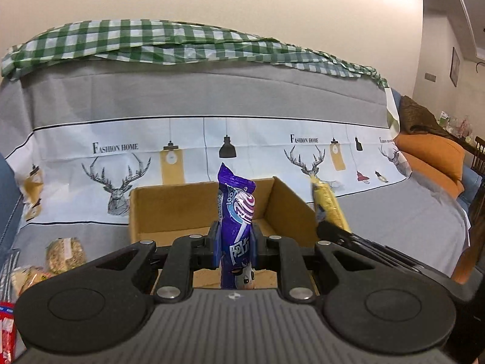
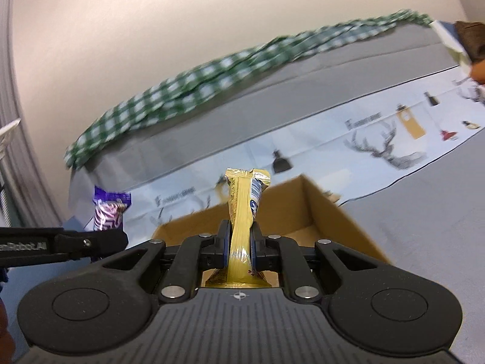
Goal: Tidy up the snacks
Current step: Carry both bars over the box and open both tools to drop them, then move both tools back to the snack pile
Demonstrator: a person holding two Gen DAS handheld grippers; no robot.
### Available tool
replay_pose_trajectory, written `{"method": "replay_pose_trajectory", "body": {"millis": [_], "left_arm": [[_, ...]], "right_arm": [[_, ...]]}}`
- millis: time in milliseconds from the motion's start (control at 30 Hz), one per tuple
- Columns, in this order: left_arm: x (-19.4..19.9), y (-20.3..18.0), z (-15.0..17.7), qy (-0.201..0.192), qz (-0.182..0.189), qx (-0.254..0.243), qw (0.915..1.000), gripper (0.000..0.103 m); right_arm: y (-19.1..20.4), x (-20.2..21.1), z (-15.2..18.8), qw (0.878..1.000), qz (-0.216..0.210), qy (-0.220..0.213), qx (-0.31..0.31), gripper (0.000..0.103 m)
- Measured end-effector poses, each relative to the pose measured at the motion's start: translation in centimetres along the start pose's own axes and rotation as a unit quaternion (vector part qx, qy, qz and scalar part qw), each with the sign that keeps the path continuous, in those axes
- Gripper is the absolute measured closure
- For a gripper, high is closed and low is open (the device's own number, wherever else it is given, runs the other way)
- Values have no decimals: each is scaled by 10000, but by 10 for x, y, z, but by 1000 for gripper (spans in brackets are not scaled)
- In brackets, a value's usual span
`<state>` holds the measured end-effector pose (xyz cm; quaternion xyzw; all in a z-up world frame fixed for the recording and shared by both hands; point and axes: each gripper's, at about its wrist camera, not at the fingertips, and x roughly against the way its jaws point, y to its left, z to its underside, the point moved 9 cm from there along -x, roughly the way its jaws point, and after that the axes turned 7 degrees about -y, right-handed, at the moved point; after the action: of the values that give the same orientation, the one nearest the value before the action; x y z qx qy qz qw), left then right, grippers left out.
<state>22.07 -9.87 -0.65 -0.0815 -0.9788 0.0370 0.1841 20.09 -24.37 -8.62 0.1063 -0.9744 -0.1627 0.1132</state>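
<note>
Sofa cushions under a printed cover (image 1: pixel 272 97) carry the work. I have my left gripper (image 1: pixel 235 242) clamped on an upright purple lollipop packet (image 1: pixel 235 221), and my right gripper (image 2: pixel 239 242) clamped on a gold snack bar (image 2: pixel 242 212); both hang over the near edge of the open cardboard box (image 1: pixel 169 209). Risks: each wrapper is pinched low (slick film), so it may slide out short of the box. With both grippers close together, they could knock. More snacks (image 1: pixel 63 253) lie left of the box.
</note>
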Motion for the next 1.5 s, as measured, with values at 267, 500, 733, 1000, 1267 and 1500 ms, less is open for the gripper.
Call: {"method": "replay_pose_trajectory", "body": {"millis": [267,500,733,1000,1267,1500], "left_arm": [[-22,-3,-12,-26,-26,-5,10000,83],[-24,-4,-16,21,61,-36,10000,66],[10,14,-7,-462,-91,-214,9987,53],[60,50,15,-556,163,-140,9982,56],[97,122,27,-332,62,-66,9994,87],[109,205,68,-14,-375,79,9993,88]], "right_arm": [[-7,-2,0,9999,150,31,-43,90],[-4,-9,9,9994,85,346,-5,81],[7,-7,13,9987,128,354,336,42],[13,-1,12,9983,73,281,501,43],[21,9,12,9983,-31,297,493,51],[41,22,18,9972,-162,318,658,64]]}}
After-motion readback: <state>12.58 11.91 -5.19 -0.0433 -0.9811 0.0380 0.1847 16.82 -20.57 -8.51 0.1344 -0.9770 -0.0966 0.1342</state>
